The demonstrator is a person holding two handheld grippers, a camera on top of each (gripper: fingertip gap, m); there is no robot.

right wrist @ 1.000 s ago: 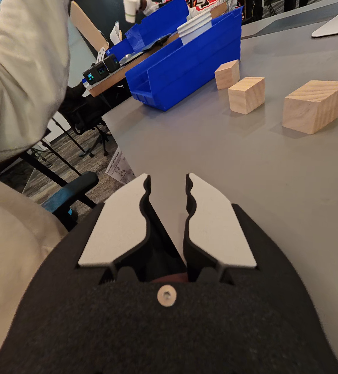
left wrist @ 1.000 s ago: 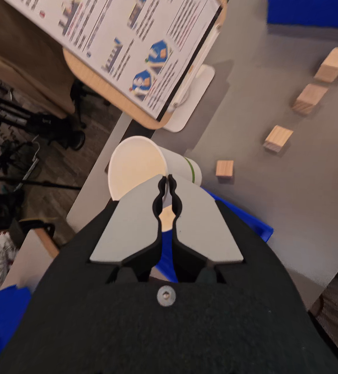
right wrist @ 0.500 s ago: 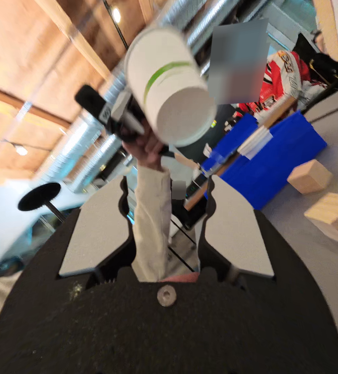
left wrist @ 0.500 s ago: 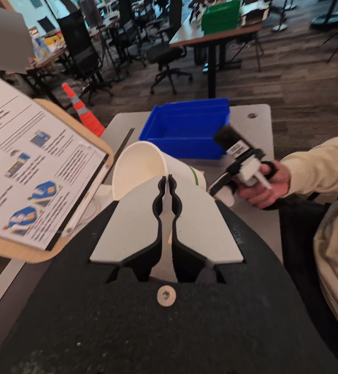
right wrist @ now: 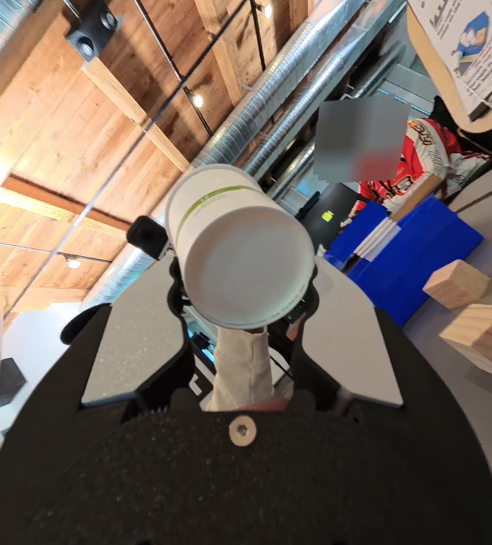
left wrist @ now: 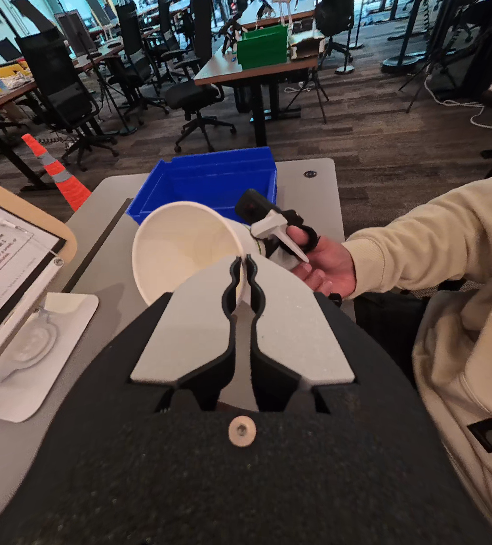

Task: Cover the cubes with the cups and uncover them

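The left gripper (left wrist: 243, 259) pinches only the cup (left wrist: 186, 250) rim, and our right gripper (right wrist: 242, 283) stands spread around its base without contact, so we judge a careless handover could crush or drop it.

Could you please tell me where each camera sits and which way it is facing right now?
Left wrist view: on the left gripper, facing the office over the grey table; shows its fingers pinching the cup rim, plus a hand.
Right wrist view: on the right gripper, tilted toward the ceiling; shows its open fingers, a sleeve.
Shared: the cup.
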